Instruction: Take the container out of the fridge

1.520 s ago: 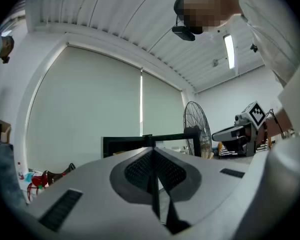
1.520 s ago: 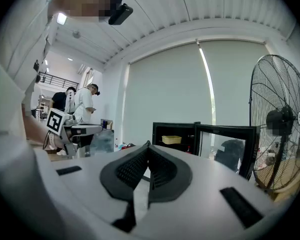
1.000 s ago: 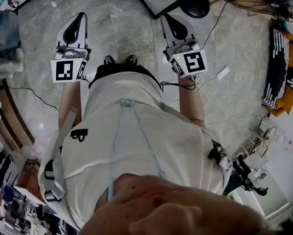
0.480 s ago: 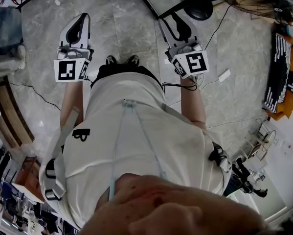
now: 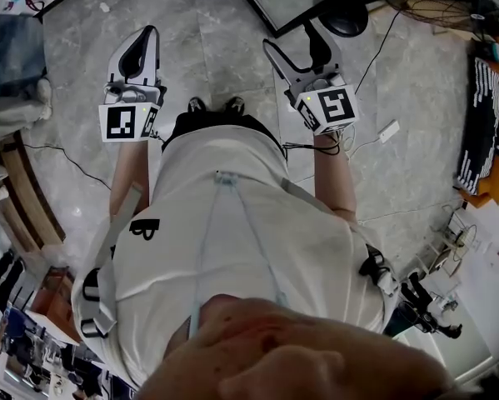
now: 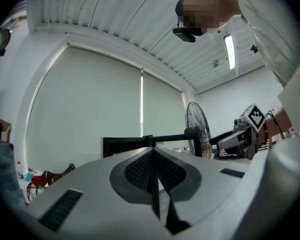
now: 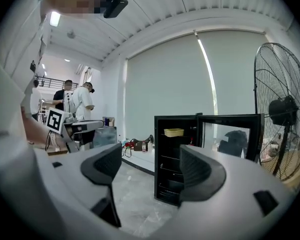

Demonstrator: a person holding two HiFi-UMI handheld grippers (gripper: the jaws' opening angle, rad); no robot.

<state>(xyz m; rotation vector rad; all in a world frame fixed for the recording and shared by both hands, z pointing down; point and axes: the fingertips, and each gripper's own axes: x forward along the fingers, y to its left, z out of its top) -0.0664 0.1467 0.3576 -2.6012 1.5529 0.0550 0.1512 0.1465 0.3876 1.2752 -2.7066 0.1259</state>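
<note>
Inside the open black fridge (image 7: 158, 159), on its top shelf, sits the yellow container (image 7: 173, 132); grey tiled floor (image 7: 134, 204) lies before the fridge and white blinds (image 7: 160, 79) behind it, the left gripper (image 6: 153, 156) is clenched on nothing, and the right gripper (image 7: 150, 166) has just been opening, with nothing between its jaws.

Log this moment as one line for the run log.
stage: container not yet taken | fridge: door open | container: yellow, top shelf | left gripper: shut, empty | right gripper: fingers have just been opening, nothing between

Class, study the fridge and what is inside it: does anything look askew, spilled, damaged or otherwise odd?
Nothing stands out. The black fridge stands upright with its door swung open, and the shallow yellow container sits level, high inside it.
</note>
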